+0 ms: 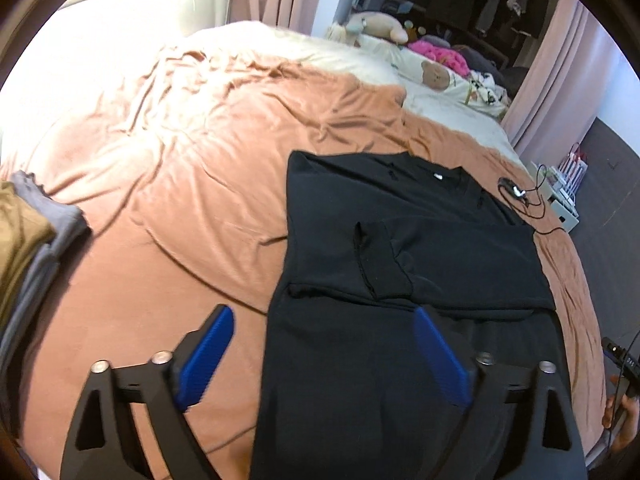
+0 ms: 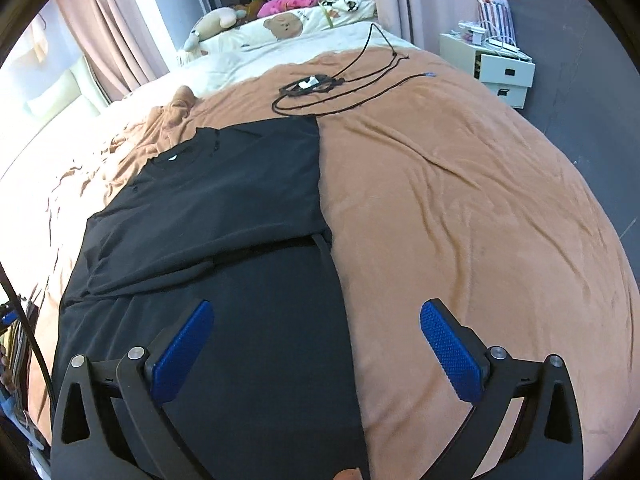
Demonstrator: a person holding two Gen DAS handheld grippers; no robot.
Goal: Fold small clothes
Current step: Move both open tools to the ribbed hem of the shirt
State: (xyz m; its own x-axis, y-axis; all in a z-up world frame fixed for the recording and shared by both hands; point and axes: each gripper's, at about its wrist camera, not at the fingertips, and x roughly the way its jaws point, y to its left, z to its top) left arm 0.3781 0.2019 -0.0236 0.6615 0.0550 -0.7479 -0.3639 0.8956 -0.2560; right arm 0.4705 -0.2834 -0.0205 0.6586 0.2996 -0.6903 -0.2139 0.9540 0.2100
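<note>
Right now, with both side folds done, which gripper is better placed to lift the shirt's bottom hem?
Neither clearly; it likely takes both. The left gripper straddles the black shirt's left edge, and the right gripper straddles its right edge. Both jaws stand open and empty above the near part.

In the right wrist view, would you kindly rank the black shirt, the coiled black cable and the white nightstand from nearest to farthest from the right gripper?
1. black shirt, directly under the open right gripper, left side.
2. coiled black cable, beyond the shirt, on the brown blanket.
3. white nightstand, off the bed, upper right.
</note>
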